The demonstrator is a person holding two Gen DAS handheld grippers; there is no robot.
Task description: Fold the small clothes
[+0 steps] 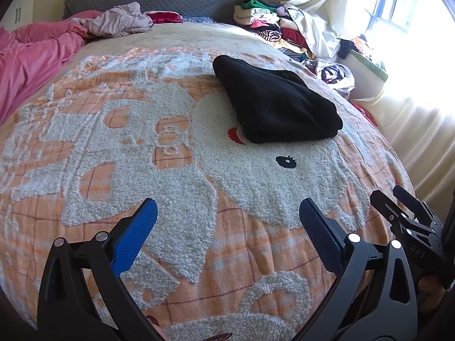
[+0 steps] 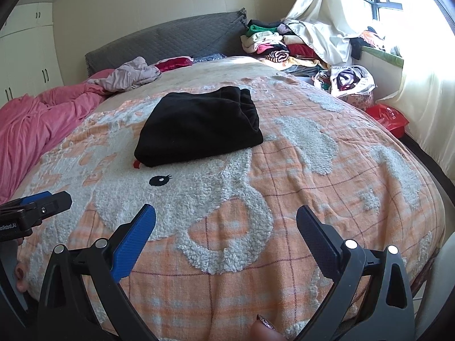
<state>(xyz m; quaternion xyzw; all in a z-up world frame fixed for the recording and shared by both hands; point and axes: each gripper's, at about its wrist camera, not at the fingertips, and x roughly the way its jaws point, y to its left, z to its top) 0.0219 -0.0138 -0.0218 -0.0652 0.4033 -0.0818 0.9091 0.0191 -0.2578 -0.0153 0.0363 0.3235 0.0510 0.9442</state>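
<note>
A black garment [image 1: 273,102] lies folded into a compact bundle on the orange and white bedspread [image 1: 142,147]; it also shows in the right wrist view [image 2: 199,125]. My left gripper [image 1: 227,221] is open and empty, held above the bedspread well short of the garment. My right gripper [image 2: 226,224] is open and empty too, over the near part of the bed. The right gripper shows at the right edge of the left wrist view [image 1: 403,216]. The left gripper's fingers [image 2: 42,201] show at the left edge of the right wrist view.
A pink quilt [image 2: 37,119] and a pale garment [image 2: 128,75] lie at the bed's far left. A pile of mixed clothes [image 2: 273,45] sits at the far right corner by the grey headboard [image 2: 170,39]. A bag of clothes [image 2: 349,81] and a red bag [image 2: 388,116] stand beside the bed near the curtain.
</note>
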